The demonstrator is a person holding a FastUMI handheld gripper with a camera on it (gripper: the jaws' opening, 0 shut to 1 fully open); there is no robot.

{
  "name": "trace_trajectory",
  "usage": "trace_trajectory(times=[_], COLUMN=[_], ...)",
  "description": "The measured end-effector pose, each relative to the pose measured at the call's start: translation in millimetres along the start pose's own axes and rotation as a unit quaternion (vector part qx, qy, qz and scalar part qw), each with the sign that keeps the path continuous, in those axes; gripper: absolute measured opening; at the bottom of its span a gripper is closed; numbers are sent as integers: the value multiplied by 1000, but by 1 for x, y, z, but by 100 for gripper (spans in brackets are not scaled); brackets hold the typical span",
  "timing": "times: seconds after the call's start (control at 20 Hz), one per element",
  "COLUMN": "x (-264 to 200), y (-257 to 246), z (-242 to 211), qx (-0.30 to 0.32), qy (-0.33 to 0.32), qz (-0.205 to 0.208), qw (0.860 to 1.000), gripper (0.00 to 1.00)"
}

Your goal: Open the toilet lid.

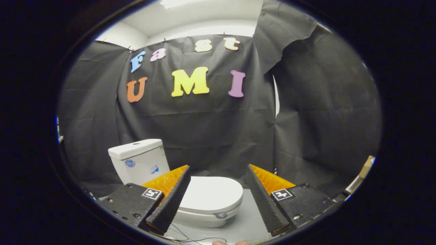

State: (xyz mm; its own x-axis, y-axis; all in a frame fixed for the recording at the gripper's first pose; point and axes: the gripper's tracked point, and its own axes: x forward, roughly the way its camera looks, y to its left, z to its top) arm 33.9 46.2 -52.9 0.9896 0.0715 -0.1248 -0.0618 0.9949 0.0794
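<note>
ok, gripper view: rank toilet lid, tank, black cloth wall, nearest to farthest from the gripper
With the gripper open:
1. Toilet lid, closed, between and just ahead of the fingers.
2. Tank, beyond the lid, toward the left finger's side.
3. Black cloth wall, behind the tank, farthest.

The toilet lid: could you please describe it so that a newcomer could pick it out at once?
Start at the white toilet before the black cloth wall. In front of its boxy tank lies the lid, closed flat, between and just beyond the open gripper fingers. Unlike the upright tank, it is a low, rounded oval.
</note>
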Motion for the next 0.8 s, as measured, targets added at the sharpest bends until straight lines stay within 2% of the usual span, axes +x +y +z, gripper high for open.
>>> trace_trajectory(times=[0.45,0.6,0.8], x=[39,53,69], y=[9,8,4], z=[-65,-94,-141], qx=[58,93,156], qy=[106,153,220], qz=[9,10,9], qw=[993,984,963], gripper=[100,99,99])
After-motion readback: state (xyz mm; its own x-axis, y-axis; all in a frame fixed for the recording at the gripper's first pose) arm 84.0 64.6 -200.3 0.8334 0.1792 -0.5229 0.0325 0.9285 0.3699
